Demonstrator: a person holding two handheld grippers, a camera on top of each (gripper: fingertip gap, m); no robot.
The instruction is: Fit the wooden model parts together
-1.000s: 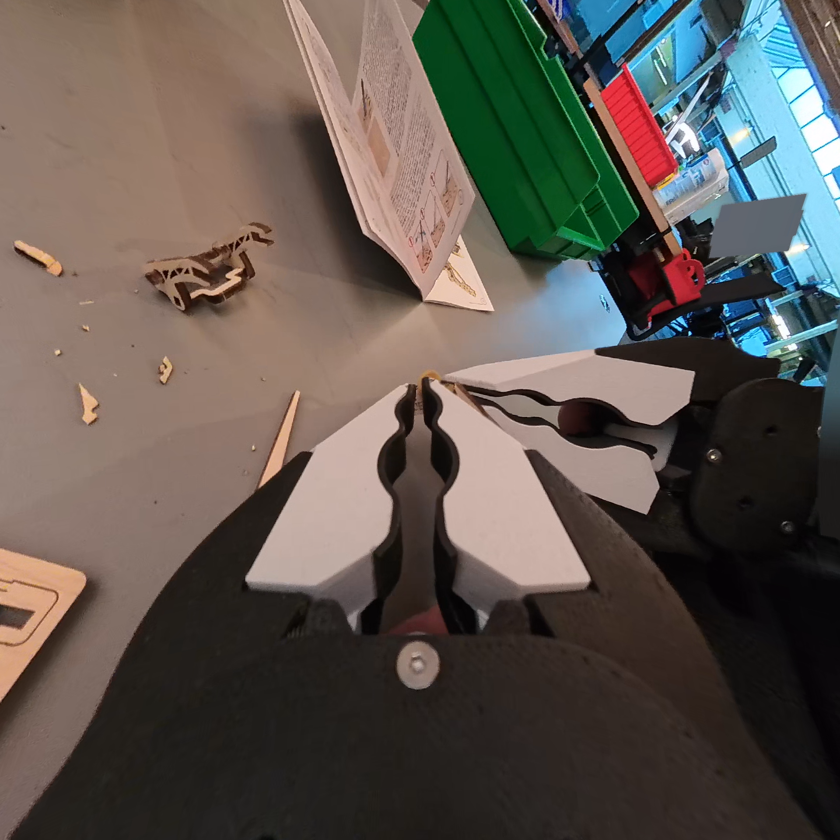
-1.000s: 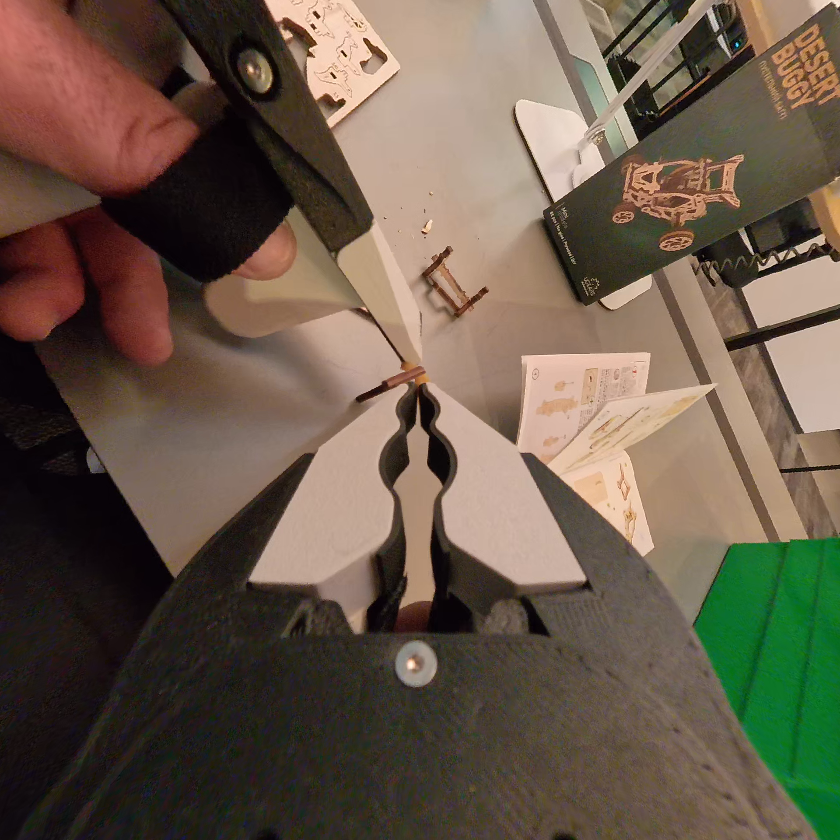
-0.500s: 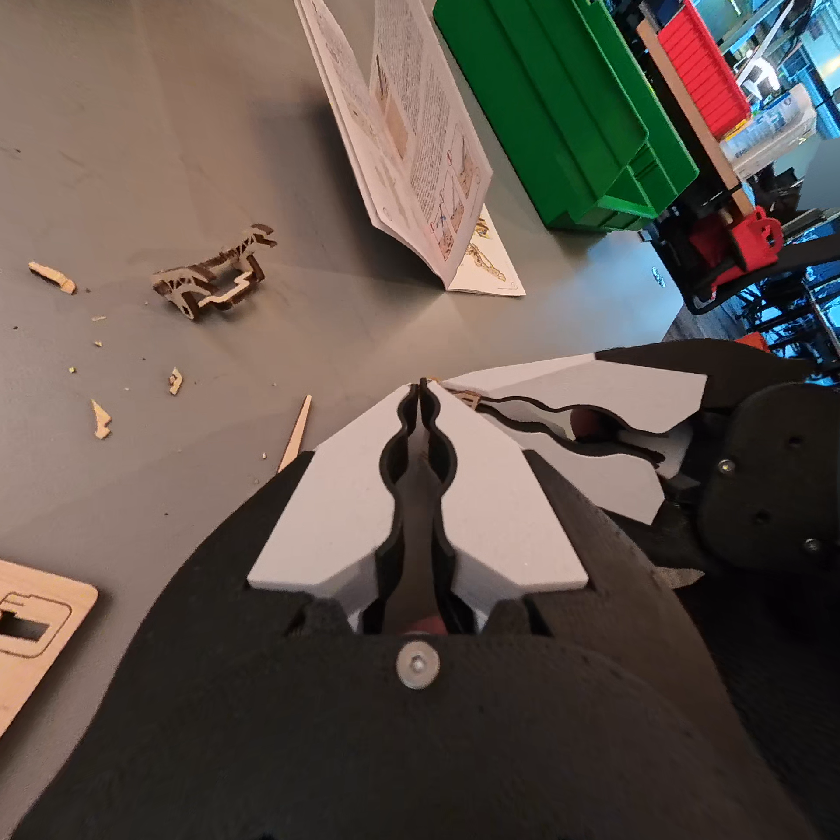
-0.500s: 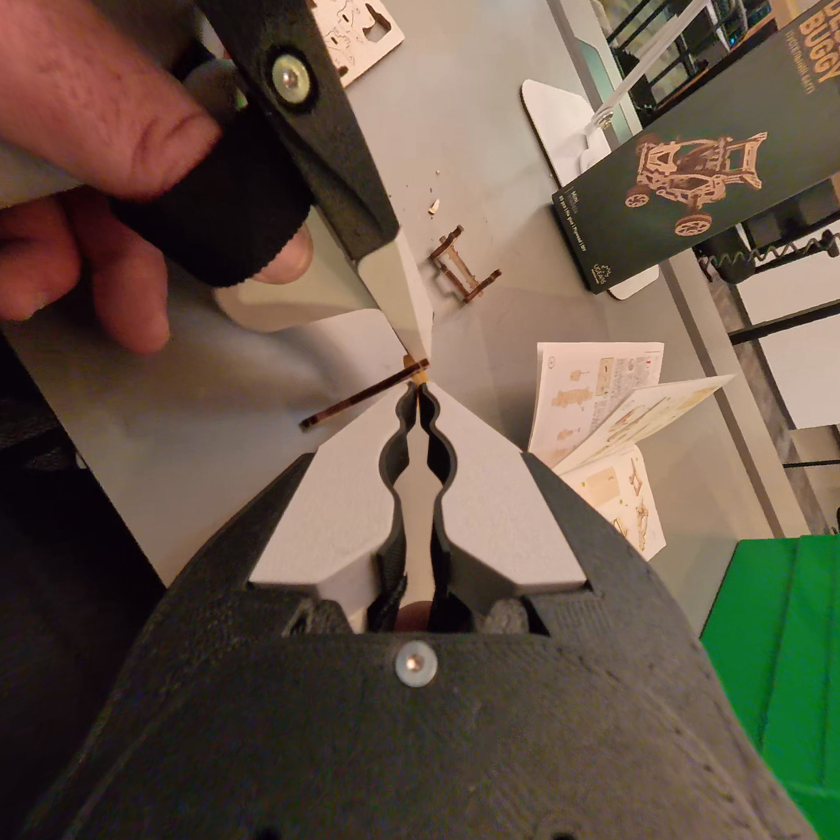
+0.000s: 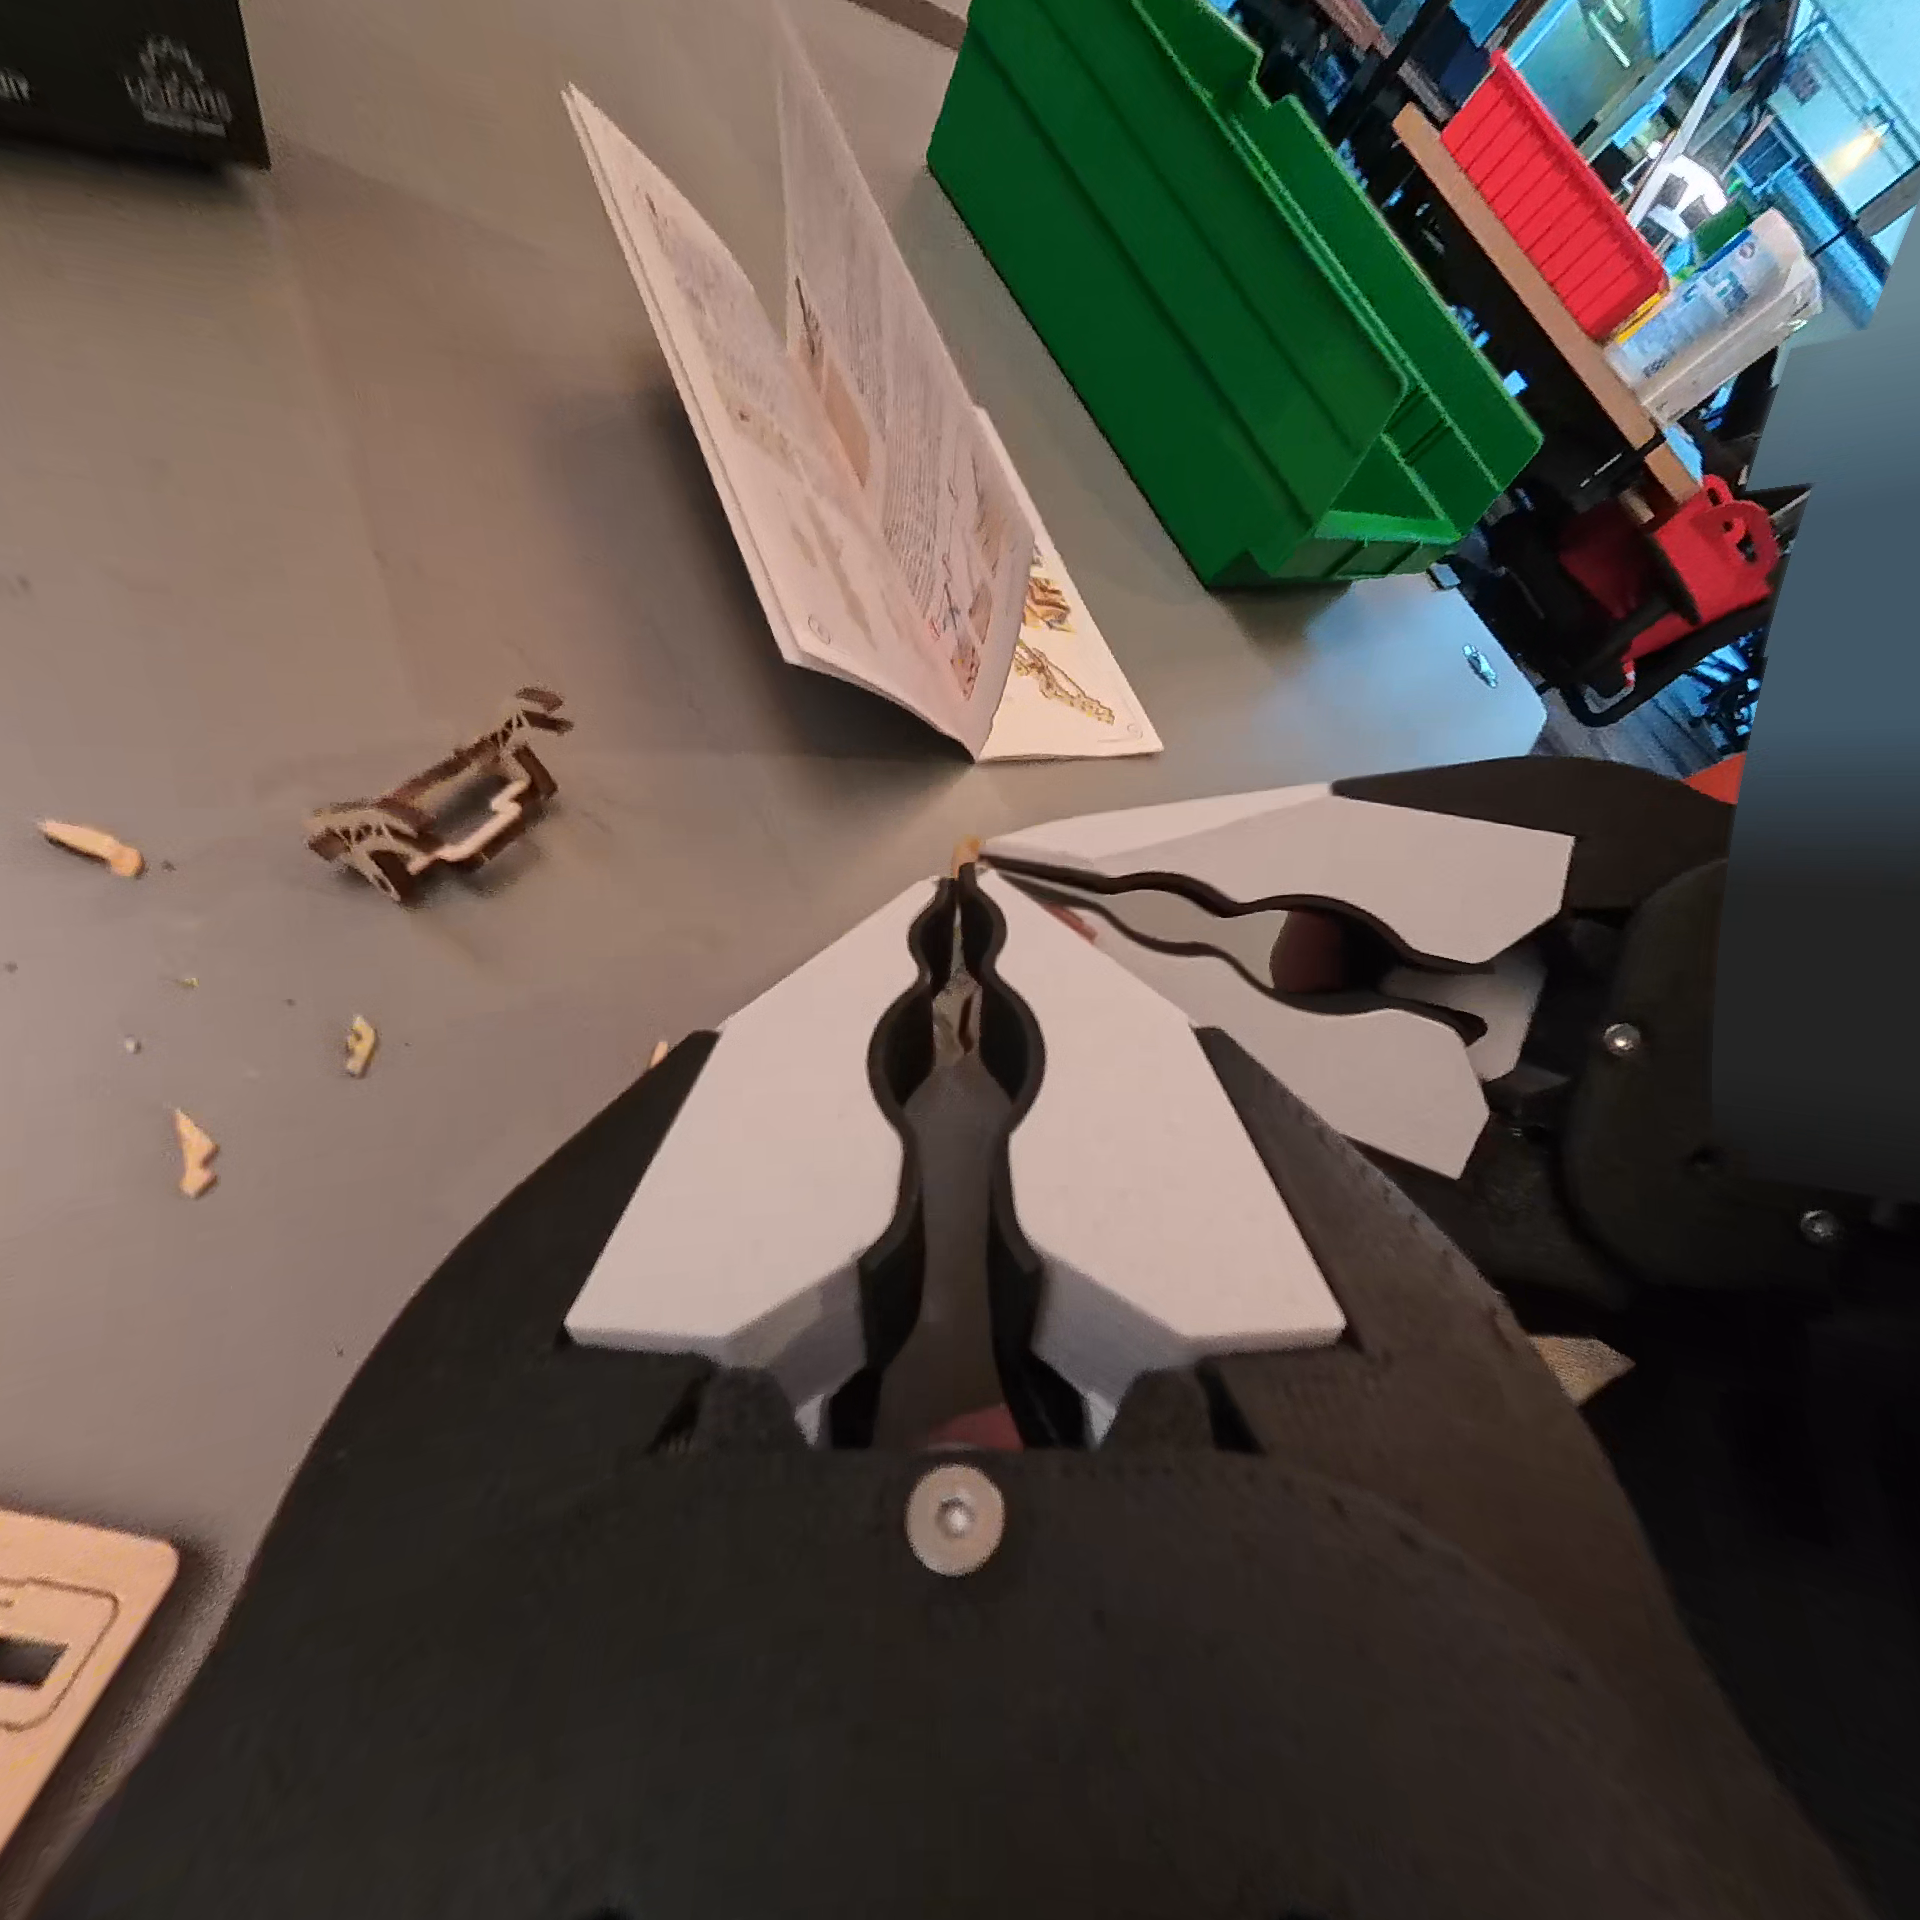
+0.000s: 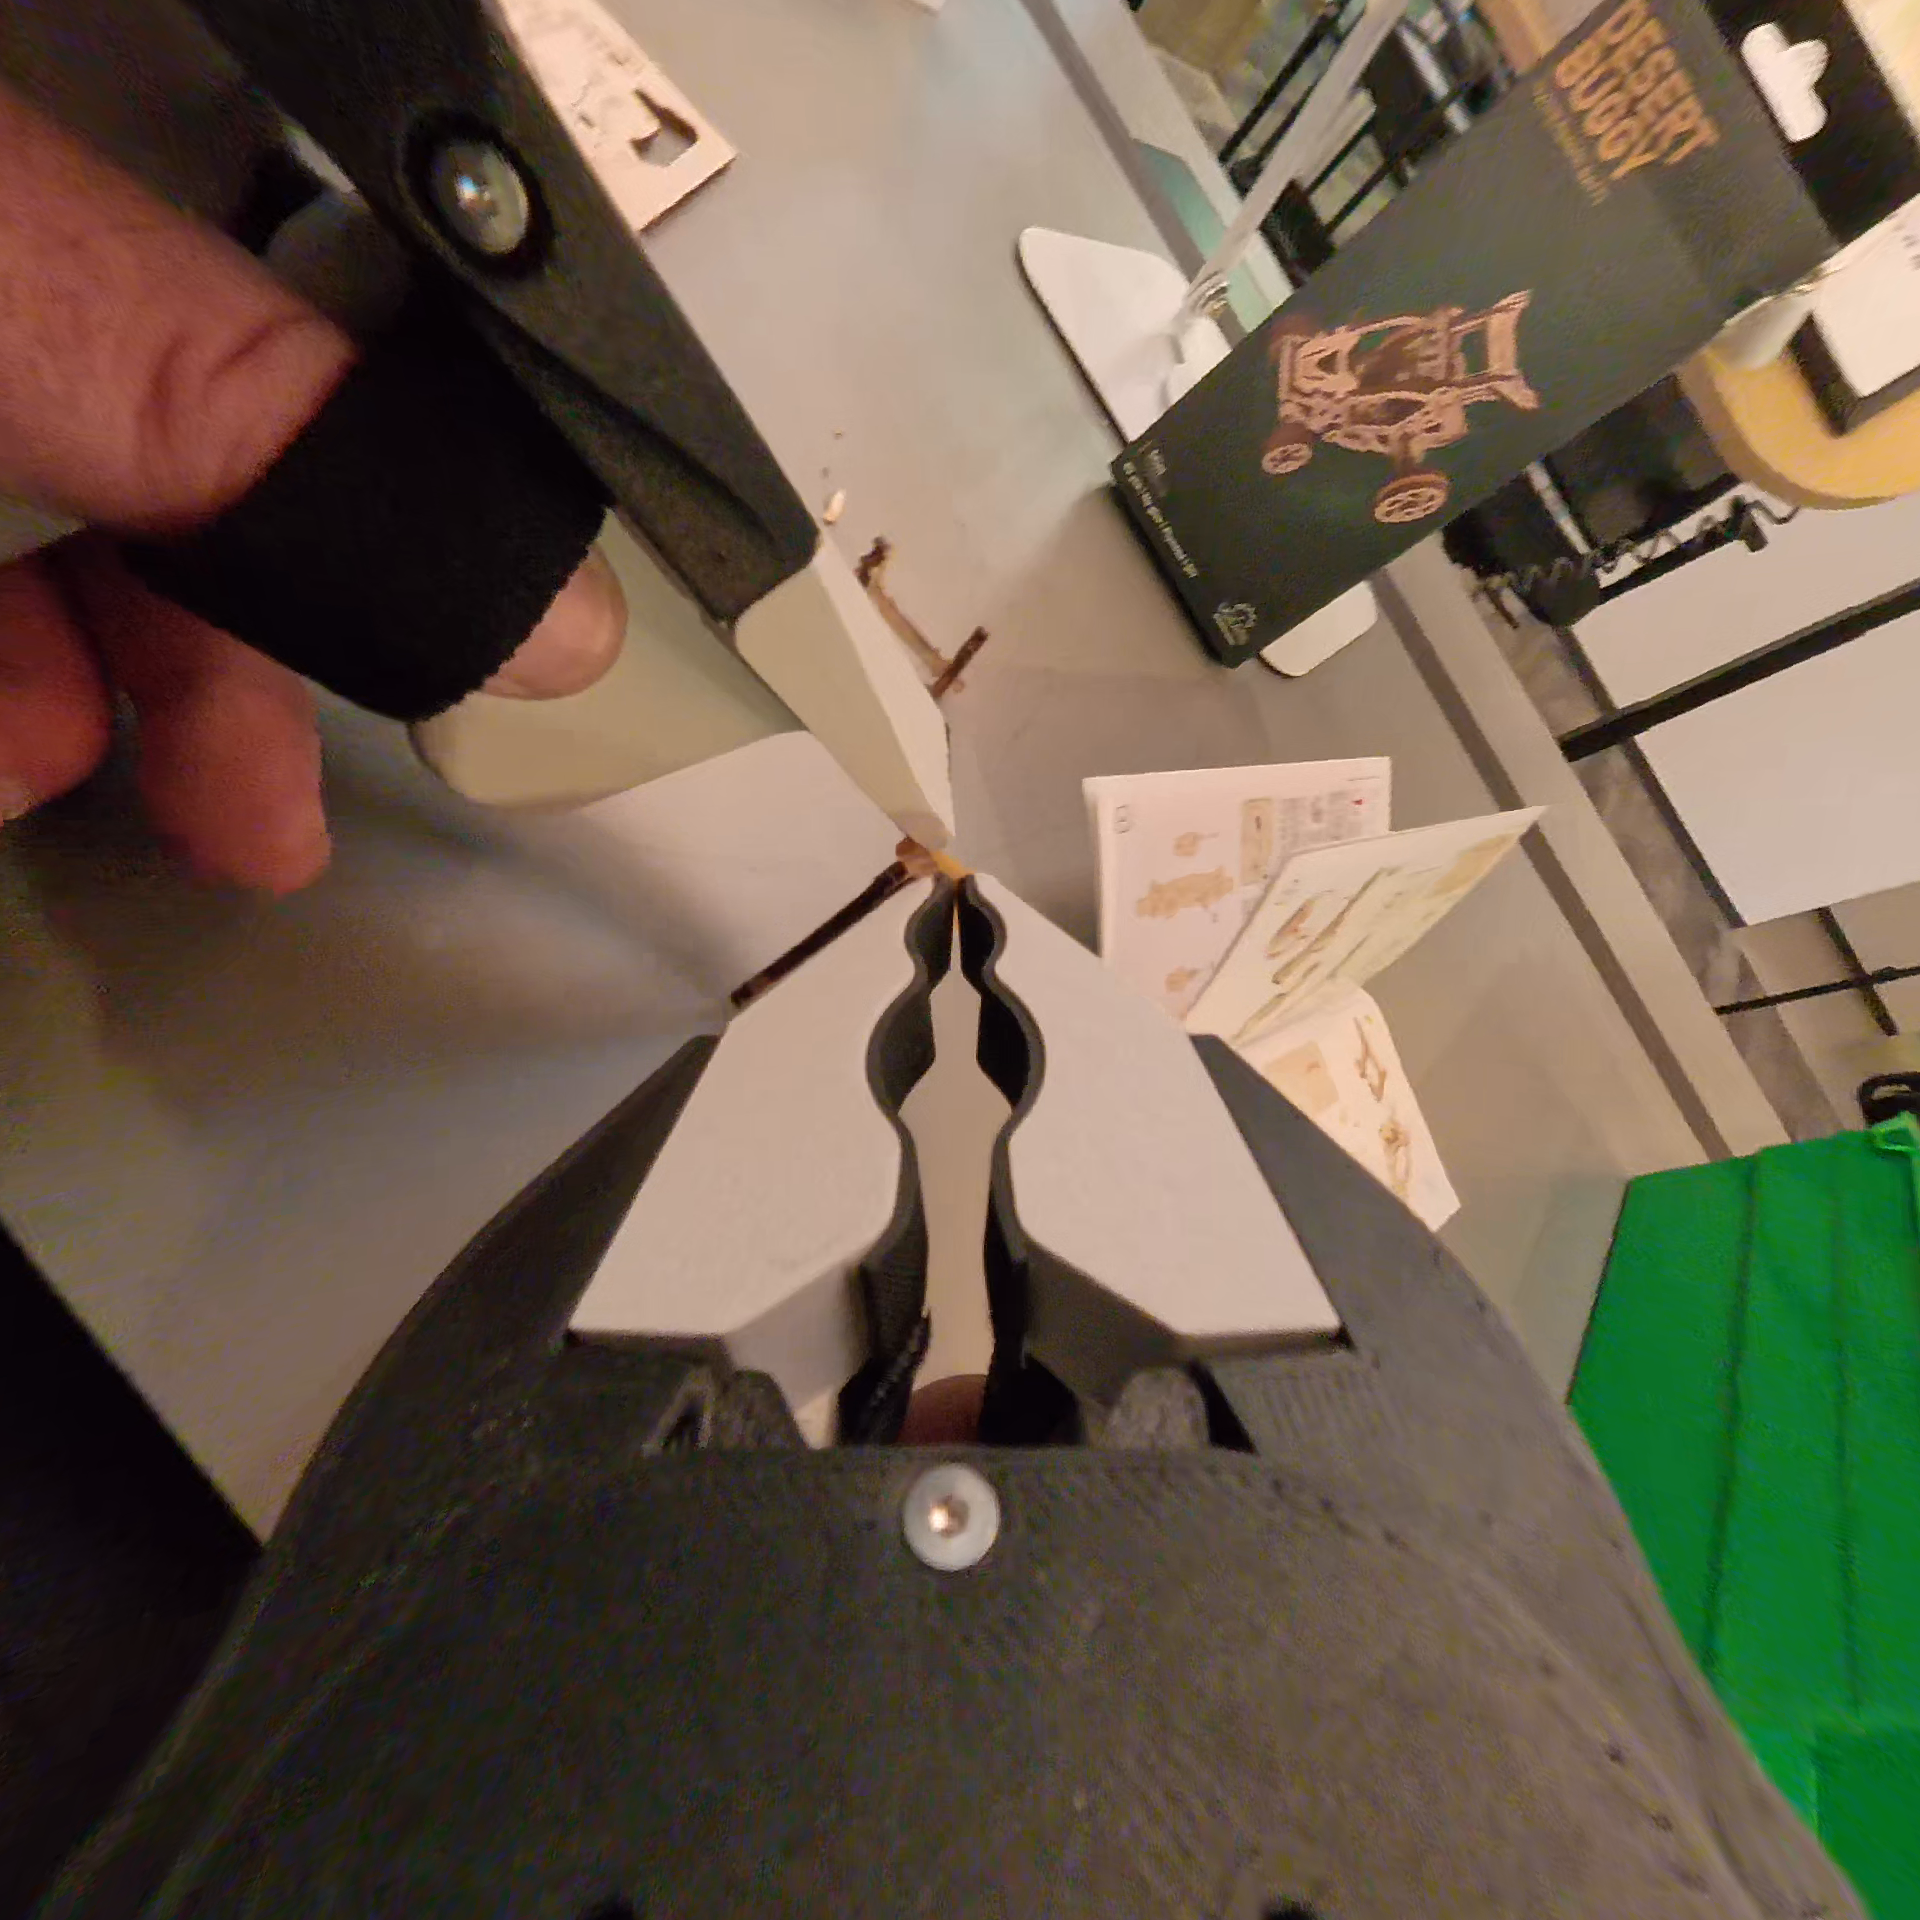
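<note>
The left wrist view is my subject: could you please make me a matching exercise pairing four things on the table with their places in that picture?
Things:
1. green bin
2. booklet
3. small wooden frame
4. wooden sheet

Places:
A. bottom left corner
B. top right, near the table's far edge
C. left of middle, among wood scraps
D. upper middle, standing open on the table

Pairs: 1-B, 2-D, 3-C, 4-A
</note>
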